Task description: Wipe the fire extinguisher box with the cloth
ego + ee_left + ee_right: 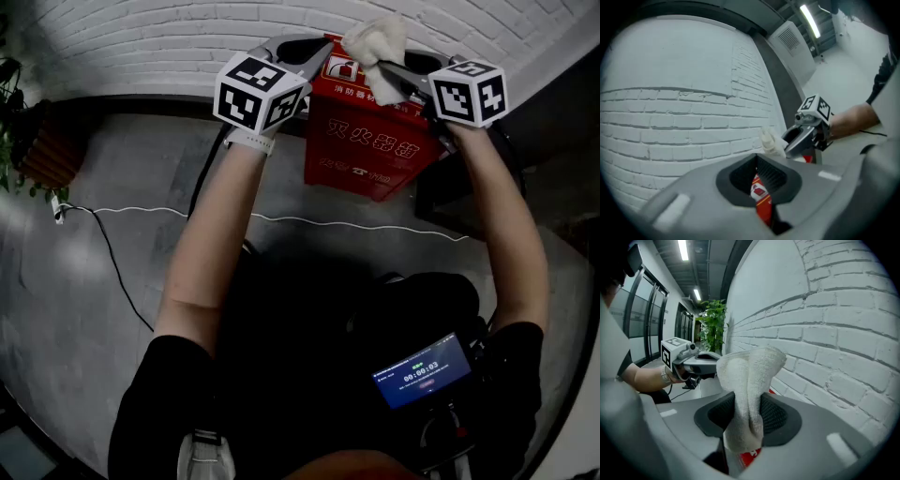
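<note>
The red fire extinguisher box [370, 141] stands on the grey floor against the white brick wall. My right gripper [389, 75] is over its top, shut on a white cloth [375, 39]. In the right gripper view the cloth [750, 380] sticks up, folded, from between the dark pads, with a strip of the box [750, 456] below. My left gripper [319, 49] is at the box's top left corner. In the left gripper view its jaws stand shut to a thin slit [759, 180] through which the box [761, 201] shows; contact is unclear.
A white cable [281, 220] runs across the floor in front of the box. A potted plant [14, 141] stands at the far left. A dark object [450, 197] sits right of the box. A lit screen [422, 370] hangs at the person's chest.
</note>
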`<state>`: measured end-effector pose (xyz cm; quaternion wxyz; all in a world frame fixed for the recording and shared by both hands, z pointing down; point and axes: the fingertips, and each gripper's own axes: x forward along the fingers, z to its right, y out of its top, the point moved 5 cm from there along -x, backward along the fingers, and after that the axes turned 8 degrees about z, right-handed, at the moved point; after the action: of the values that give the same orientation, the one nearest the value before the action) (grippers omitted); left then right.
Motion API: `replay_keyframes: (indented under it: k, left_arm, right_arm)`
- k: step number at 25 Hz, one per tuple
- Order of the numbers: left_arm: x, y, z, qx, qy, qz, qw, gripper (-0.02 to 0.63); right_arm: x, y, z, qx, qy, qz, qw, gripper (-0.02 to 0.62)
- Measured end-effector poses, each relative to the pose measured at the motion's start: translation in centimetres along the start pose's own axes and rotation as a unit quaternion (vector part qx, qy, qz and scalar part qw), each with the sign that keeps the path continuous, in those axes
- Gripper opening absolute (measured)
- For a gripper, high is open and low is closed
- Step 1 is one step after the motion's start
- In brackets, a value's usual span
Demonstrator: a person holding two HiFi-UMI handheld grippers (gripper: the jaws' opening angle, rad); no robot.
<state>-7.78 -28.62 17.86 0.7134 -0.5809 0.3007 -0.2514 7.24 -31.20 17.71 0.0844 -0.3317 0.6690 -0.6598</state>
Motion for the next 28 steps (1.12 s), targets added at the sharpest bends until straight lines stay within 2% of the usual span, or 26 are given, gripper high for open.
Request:
replay_keyframes:
  k: [3, 6, 13, 21, 25, 28]
  left_arm:
    - [0.6, -1.2, -1.1, -0.017, 0.017, -0.009, 0.9997, 0.003]
    - [1.6, -2.4, -2.6, 0.000, 0.029, -0.034, 0.9990, 0.003]
    - [3.5, -5.3, -2.7, 0.013, 0.011, -0.069, 0.9974, 0.003]
    - [3.4, -6.0, -3.5, 0.003, 0.020, -0.077, 0.9968, 0.003]
    - [3.3, -6.8, -3.7, 0.015, 0.023, -0.086, 0.9959, 0.003]
    - [3.3, -7.0, -3.6, 0.014, 0.020, -0.092, 0.9955, 0.003]
  right_arm:
    - [2.0, -1.2, 1.1, -0.003, 0.004, -0.040, 0.999, 0.158]
    - [4.5, -1.4, 2.9, -0.016, 0.008, -0.066, 0.998, 0.158]
    - [9.4, -3.1, 5.1, -0.022, 0.012, -0.100, 0.995, 0.158]
    - [14.0, -3.3, 5.4, -0.035, 0.027, -0.140, 0.989, 0.156]
    - [15.2, -4.9, 5.1, -0.053, 0.019, -0.172, 0.984, 0.153]
    - [15.1, -5.4, 5.5, -0.048, 0.012, -0.181, 0.982, 0.152]
